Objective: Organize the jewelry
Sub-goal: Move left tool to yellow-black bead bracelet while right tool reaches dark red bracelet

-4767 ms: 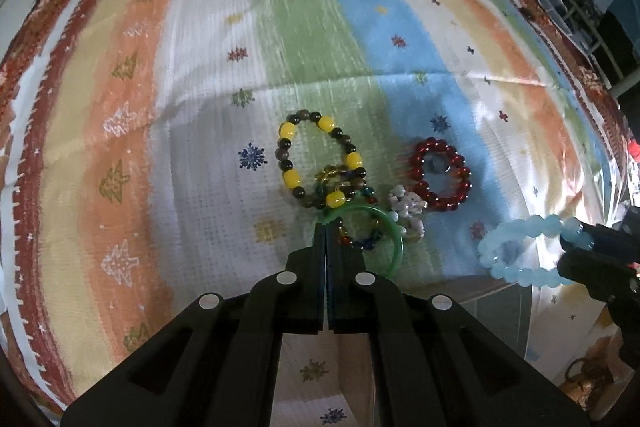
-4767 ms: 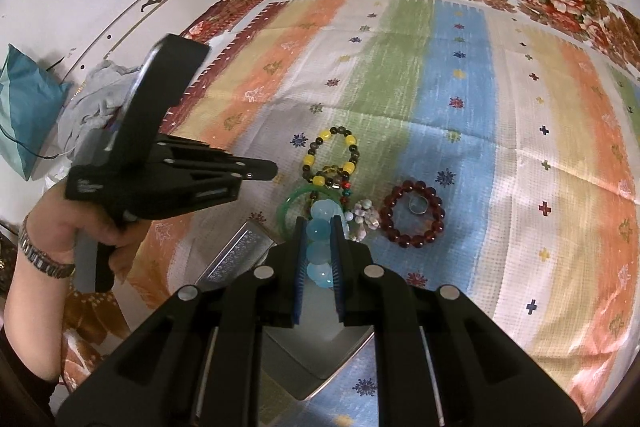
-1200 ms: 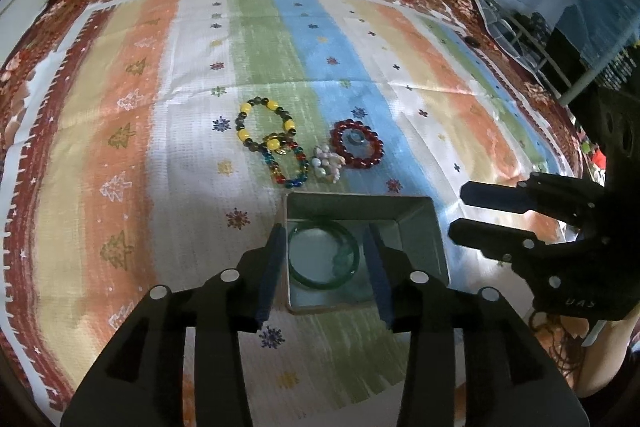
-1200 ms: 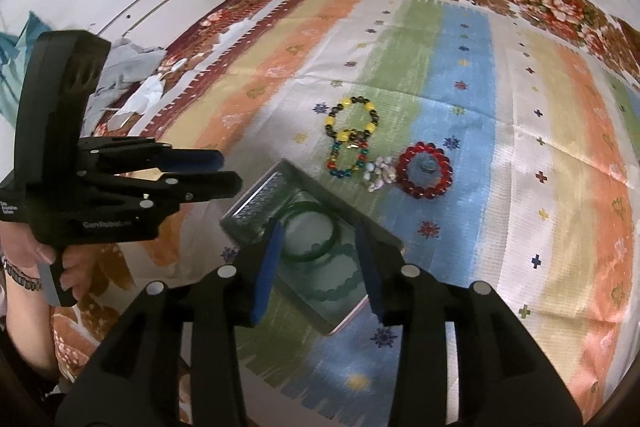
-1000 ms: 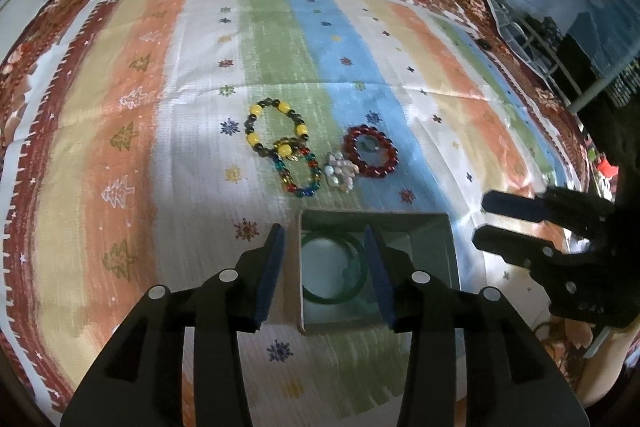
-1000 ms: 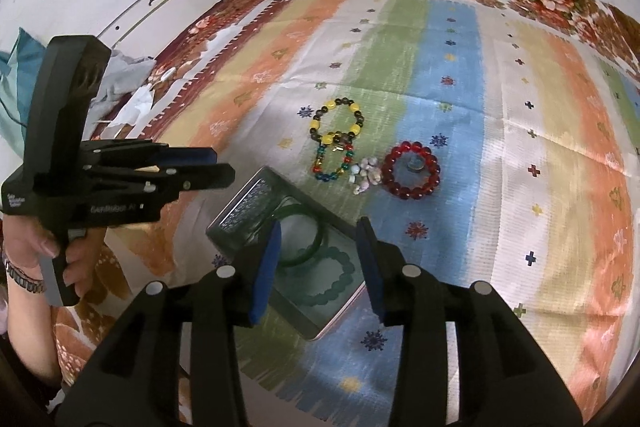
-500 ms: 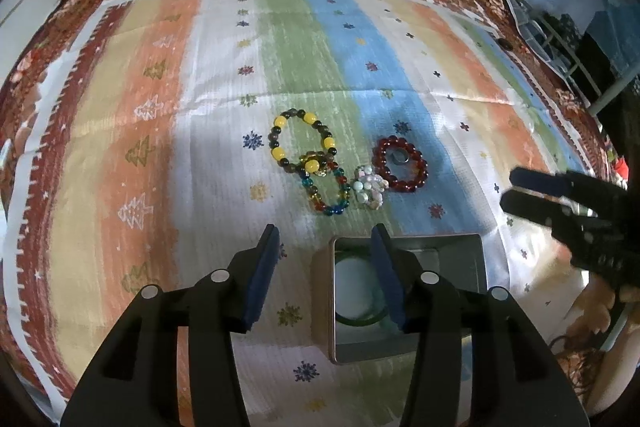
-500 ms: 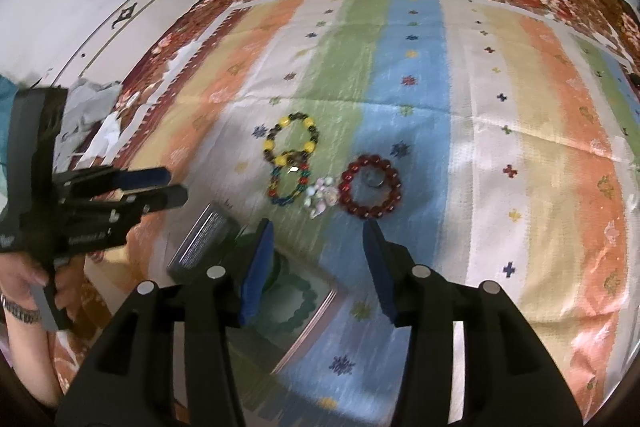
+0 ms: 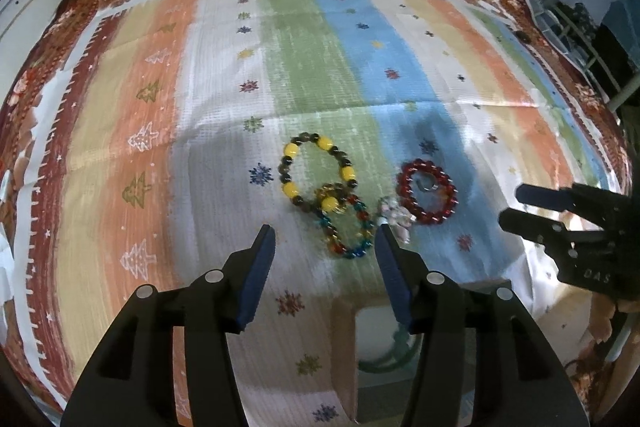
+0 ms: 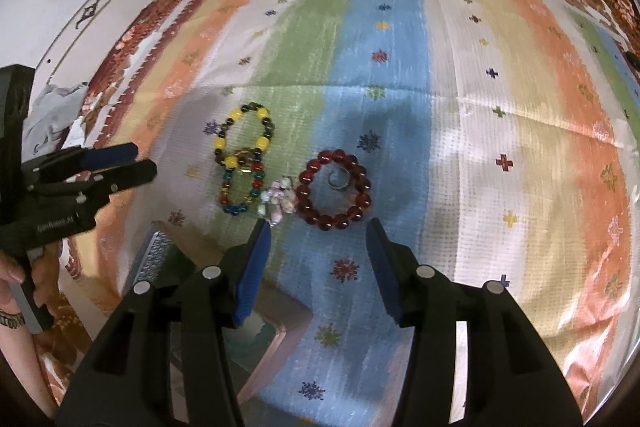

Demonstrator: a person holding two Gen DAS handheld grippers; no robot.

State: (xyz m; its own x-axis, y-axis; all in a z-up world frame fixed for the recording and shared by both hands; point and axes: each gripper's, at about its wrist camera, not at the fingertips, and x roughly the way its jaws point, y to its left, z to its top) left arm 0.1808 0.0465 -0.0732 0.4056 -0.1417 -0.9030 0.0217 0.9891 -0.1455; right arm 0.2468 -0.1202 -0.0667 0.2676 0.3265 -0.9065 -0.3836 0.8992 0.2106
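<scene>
Both grippers are open and empty above a striped cloth. In the left wrist view my left gripper [image 9: 326, 233] hovers just short of a multicoloured bead bracelet [image 9: 347, 227]. A yellow-and-dark bead bracelet [image 9: 316, 171], a small pale bead cluster [image 9: 396, 217] and a red bead bracelet [image 9: 426, 197] with a ring inside lie beyond. A metal box [image 9: 344, 343] below holds a green bangle [image 9: 384, 363]. In the right wrist view my right gripper [image 10: 318, 225] hovers near the red bracelet [image 10: 334, 193] and the pale cluster [image 10: 278, 201]. The box [image 10: 148, 259] sits lower left.
The cloth [image 9: 328, 59] covers a table with a brown floral border. The right gripper shows at the right of the left wrist view [image 9: 516, 205]. The left gripper and the hand holding it show at the left of the right wrist view [image 10: 138, 161]. A white wall stands far left.
Earlier each gripper held a bangle or bracelet; both now lie in the box. Over the last second both open grippers moved forward from over the box toward the jewelry on the cloth.
</scene>
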